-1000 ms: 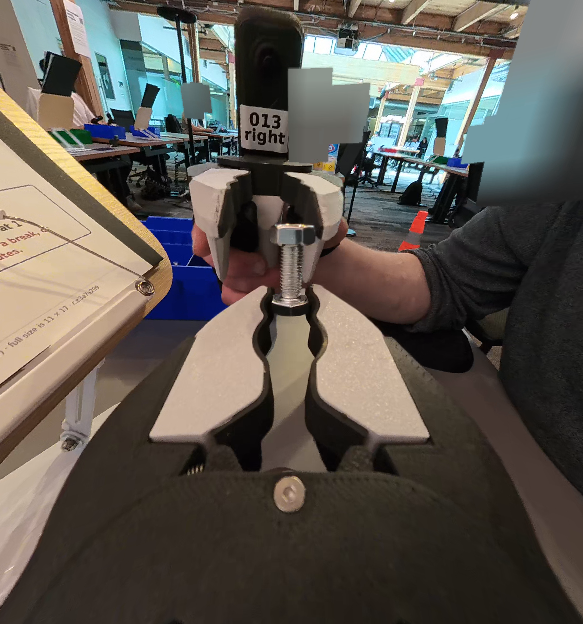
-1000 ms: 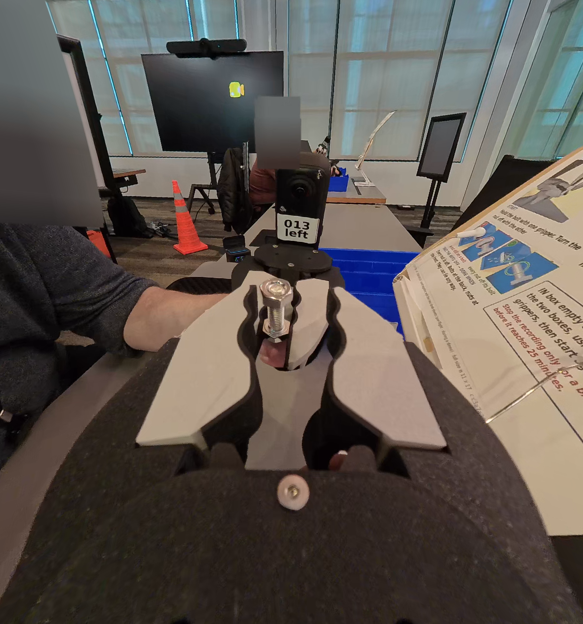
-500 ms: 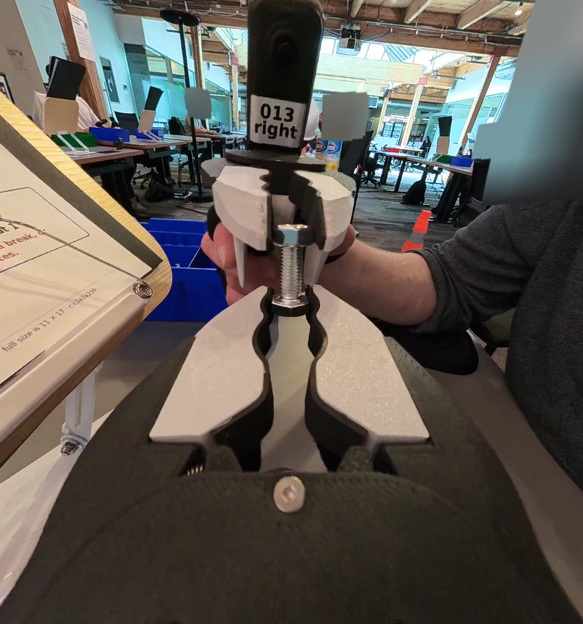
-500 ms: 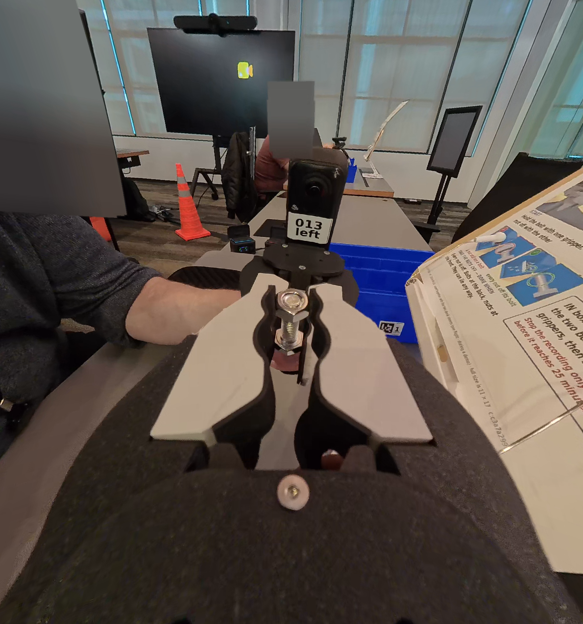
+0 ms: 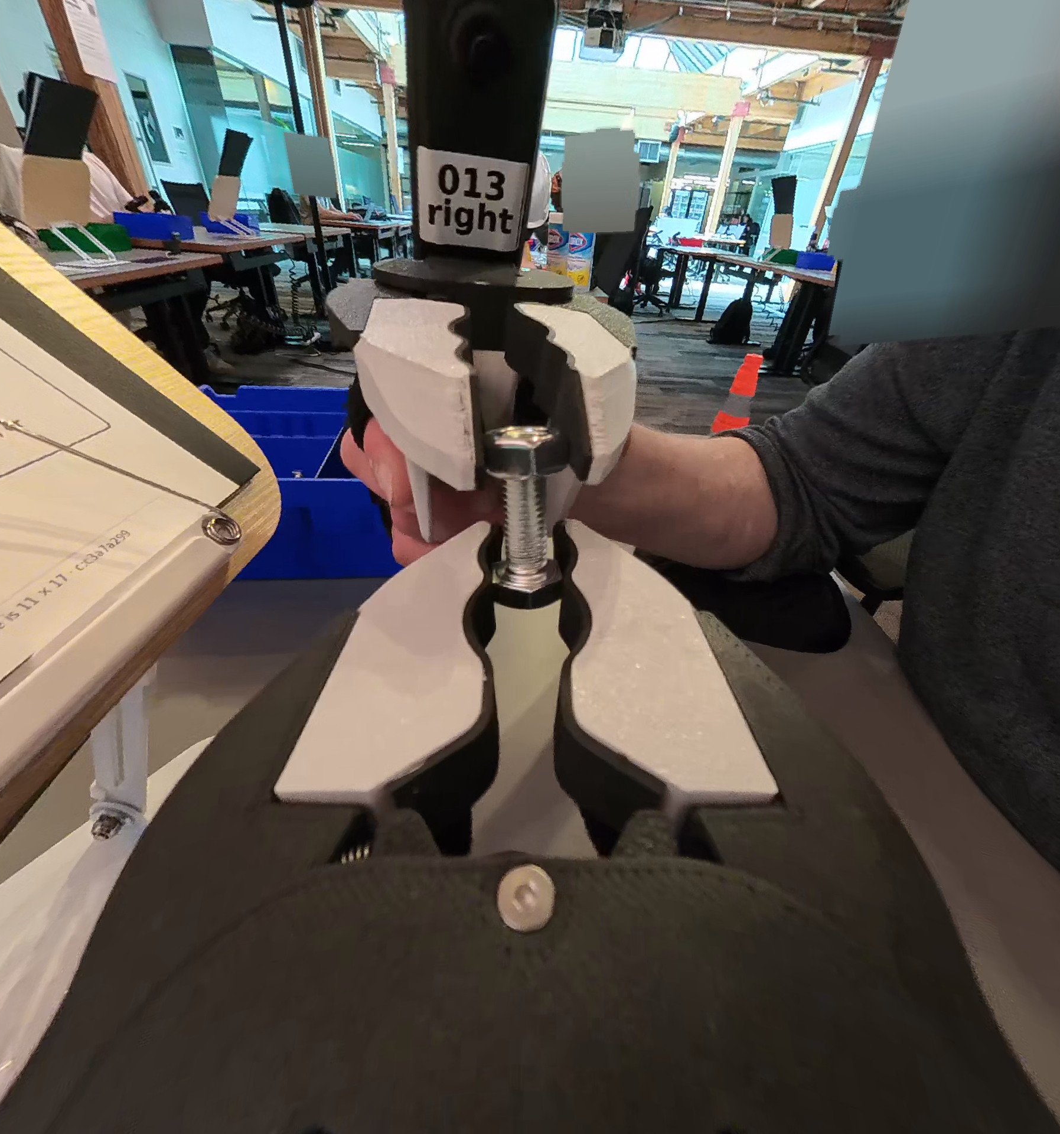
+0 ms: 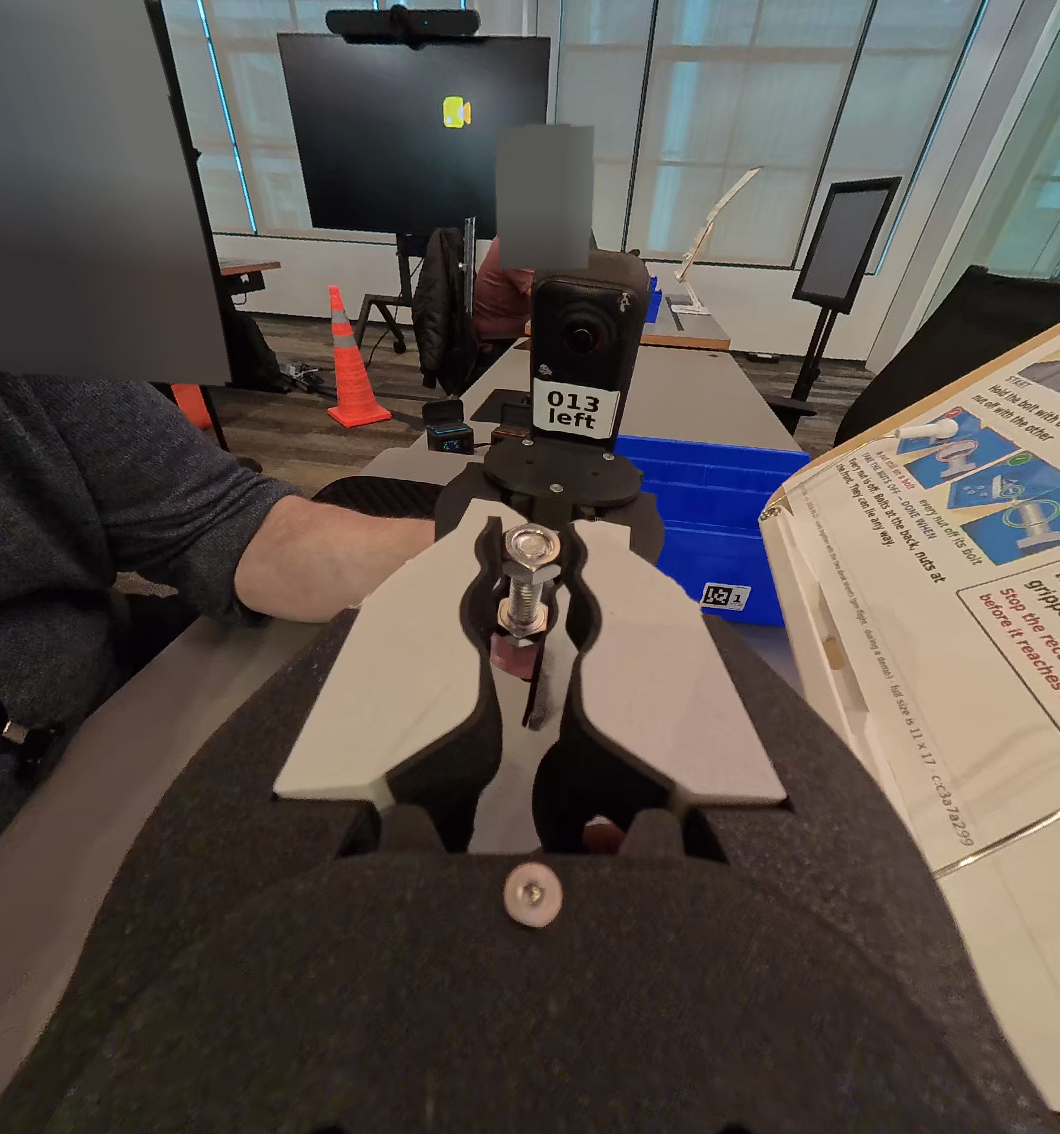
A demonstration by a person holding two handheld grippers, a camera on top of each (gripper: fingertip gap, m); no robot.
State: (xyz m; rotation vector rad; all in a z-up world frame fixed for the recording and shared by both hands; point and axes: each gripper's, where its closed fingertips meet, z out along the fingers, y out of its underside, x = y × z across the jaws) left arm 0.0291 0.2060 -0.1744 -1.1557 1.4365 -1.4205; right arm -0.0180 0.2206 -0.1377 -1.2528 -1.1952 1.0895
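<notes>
Together, both grippers hold one silver bolt.
Left wrist view: left gripper (image 5: 526, 574) narrowly parted, fingertips clamping the nut (image 5: 527, 575); bolt (image 5: 525, 491) upright, head in the right gripper (image 5: 524, 451).
Right wrist view: right gripper (image 6: 530, 552) pinches the head above a grey table (image 6: 687, 393).
Risk: tilting could slip either grasp.

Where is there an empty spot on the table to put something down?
Bare grey table shows between the blue bin and the tilted instruction board, and along the person's sleeve. The middle is crowded: the left gripper clamps the nut and the right gripper clamps the bolt head.
</notes>
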